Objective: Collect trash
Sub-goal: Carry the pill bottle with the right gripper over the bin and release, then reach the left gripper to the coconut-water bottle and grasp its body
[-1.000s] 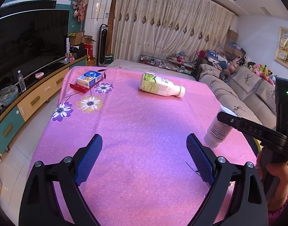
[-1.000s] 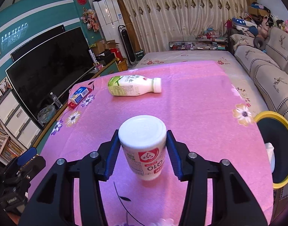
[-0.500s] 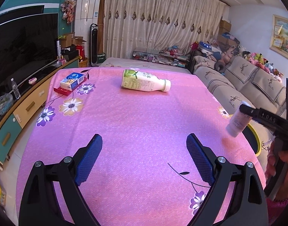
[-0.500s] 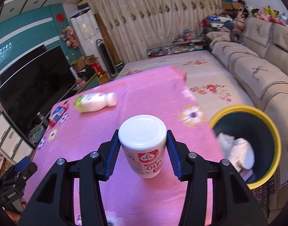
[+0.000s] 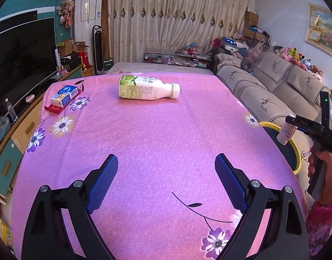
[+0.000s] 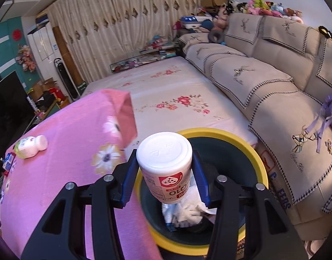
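My right gripper (image 6: pixel 165 179) is shut on a small white bottle (image 6: pixel 166 164) with a red label, held over the yellow-rimmed dark bin (image 6: pixel 256 162). The bin holds crumpled white paper (image 6: pixel 187 212). In the left wrist view the same bottle (image 5: pixel 286 130) hangs over the bin's rim (image 5: pixel 296 151) beside the table's right edge. My left gripper (image 5: pixel 166 184) is open and empty above the pink tablecloth (image 5: pixel 144 140). A white milk bottle with a green label (image 5: pixel 147 87) lies on its side at the table's far end; it also shows in the right wrist view (image 6: pixel 30 146).
A blue-and-white carton (image 5: pixel 64 93) lies on a red box at the table's far left. A beige sofa (image 6: pixel 263 86) runs to the right of the bin. A TV and cabinet (image 5: pixel 18 69) stand to the left of the table.
My right gripper has carried the small bottle from above the table, past its right edge, to over the bin. The left gripper stays open over the table and has shifted slightly.
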A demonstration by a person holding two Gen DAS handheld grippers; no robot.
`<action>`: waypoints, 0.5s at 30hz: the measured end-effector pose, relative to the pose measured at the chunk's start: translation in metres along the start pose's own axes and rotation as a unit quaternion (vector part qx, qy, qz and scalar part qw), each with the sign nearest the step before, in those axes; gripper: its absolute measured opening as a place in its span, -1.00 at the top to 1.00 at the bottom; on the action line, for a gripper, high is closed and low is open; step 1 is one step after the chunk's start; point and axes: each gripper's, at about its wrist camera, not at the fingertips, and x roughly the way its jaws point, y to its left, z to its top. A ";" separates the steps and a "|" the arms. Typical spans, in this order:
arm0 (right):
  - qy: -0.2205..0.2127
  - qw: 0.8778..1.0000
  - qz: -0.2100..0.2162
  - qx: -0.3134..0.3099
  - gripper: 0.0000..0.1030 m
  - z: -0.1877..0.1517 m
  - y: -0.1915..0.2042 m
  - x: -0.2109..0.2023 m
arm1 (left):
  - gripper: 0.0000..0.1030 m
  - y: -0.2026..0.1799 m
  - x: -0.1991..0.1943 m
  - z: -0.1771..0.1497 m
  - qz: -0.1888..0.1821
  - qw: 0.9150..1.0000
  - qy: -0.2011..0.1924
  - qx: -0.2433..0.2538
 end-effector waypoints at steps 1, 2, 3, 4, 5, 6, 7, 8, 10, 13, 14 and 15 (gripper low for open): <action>0.003 1.000 -0.004 0.002 0.09 0.000 -0.002 0.004 | -0.74 -0.002 0.002 0.001 -0.001 1.000 0.002 0.001; 0.004 1.000 -0.007 0.004 0.06 0.000 -0.005 0.006 | -0.74 -0.003 0.003 0.001 -0.001 1.000 0.003 0.003; 0.004 1.000 -0.012 0.005 -0.14 0.000 -0.007 0.008 | -0.74 -0.005 0.004 0.002 -0.001 1.000 0.004 0.004; 0.000 1.000 -0.020 0.006 -0.25 0.000 -0.009 0.008 | -0.74 -0.005 0.005 0.002 -0.002 1.000 0.005 0.004; -0.005 1.000 -0.025 0.006 -0.32 -0.001 -0.008 0.005 | -0.74 -0.006 0.007 0.002 -0.003 1.000 0.007 0.004; -0.009 1.000 -0.027 0.007 -0.33 -0.002 -0.007 0.003 | -0.74 -0.006 0.009 0.003 -0.005 1.000 0.009 0.004; -0.011 1.000 -0.022 0.008 -0.33 -0.004 -0.006 0.000 | -0.74 -0.006 0.010 0.004 -0.006 1.000 0.010 0.004; -0.014 1.000 -0.012 0.010 -0.33 -0.005 -0.003 -0.004 | -0.74 -0.006 0.013 0.005 -0.007 1.000 0.012 0.005; -0.026 1.000 0.010 0.012 -0.33 -0.011 0.006 -0.016 | -0.74 -0.005 0.017 0.008 -0.009 1.000 0.013 0.008; -0.050 0.998 0.043 -0.003 -0.38 -0.022 0.032 -0.032 | -0.74 0.001 0.024 0.018 -0.009 1.000 0.009 0.011; -0.057 0.997 0.053 -0.011 -0.39 -0.027 0.041 -0.036 | -0.74 0.004 0.027 0.023 -0.013 1.000 0.009 0.012; -0.061 0.996 0.063 -0.019 -0.39 -0.031 0.051 -0.039 | -0.74 0.008 0.032 0.028 -0.017 1.000 0.009 0.015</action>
